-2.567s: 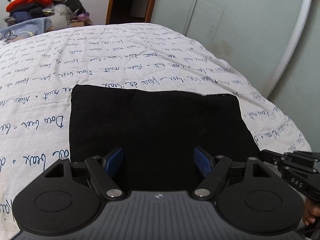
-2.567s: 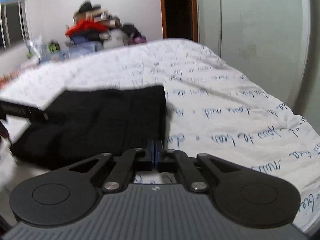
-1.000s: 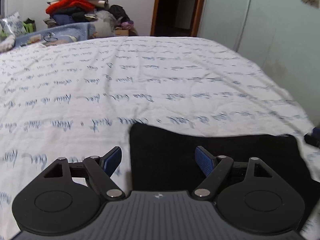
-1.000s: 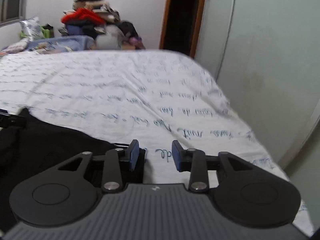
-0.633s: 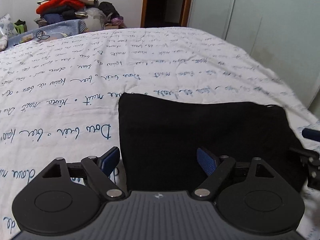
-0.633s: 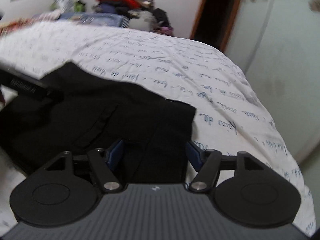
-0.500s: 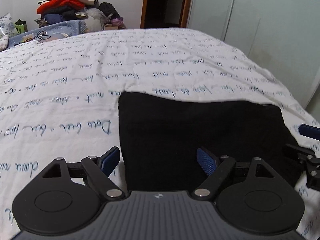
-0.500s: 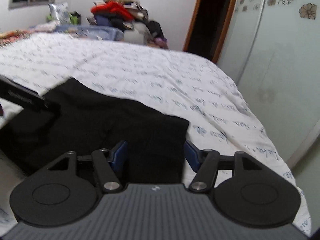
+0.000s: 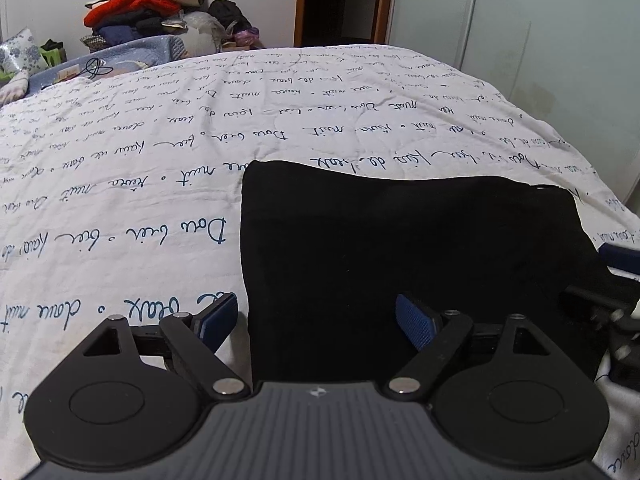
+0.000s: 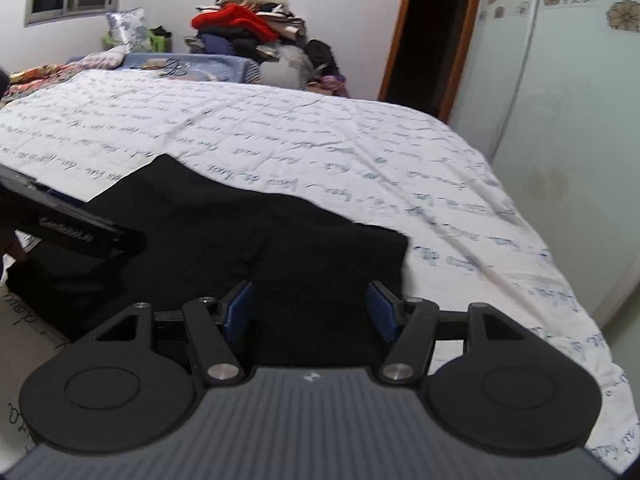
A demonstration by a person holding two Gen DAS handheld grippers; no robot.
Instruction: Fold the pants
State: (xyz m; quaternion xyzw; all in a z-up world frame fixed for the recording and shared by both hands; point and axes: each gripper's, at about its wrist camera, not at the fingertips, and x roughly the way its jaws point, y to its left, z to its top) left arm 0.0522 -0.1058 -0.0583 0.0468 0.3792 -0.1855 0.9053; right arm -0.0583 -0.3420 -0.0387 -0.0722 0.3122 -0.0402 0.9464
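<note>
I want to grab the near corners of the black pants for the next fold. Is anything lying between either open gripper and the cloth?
Nothing visible does. The left gripper is open over the left edge of the pants, and the right gripper is open over their right edge. Around the pants only the printed bedspread shows.

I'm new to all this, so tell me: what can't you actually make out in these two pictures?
- Black pants: their near edge, in both views, is hidden behind each tool's own body.
- Right tool: cut off by the left view's edge.
- Left tool: cut off by the right view's edge.
- Clothes pile: individual items too small.
</note>
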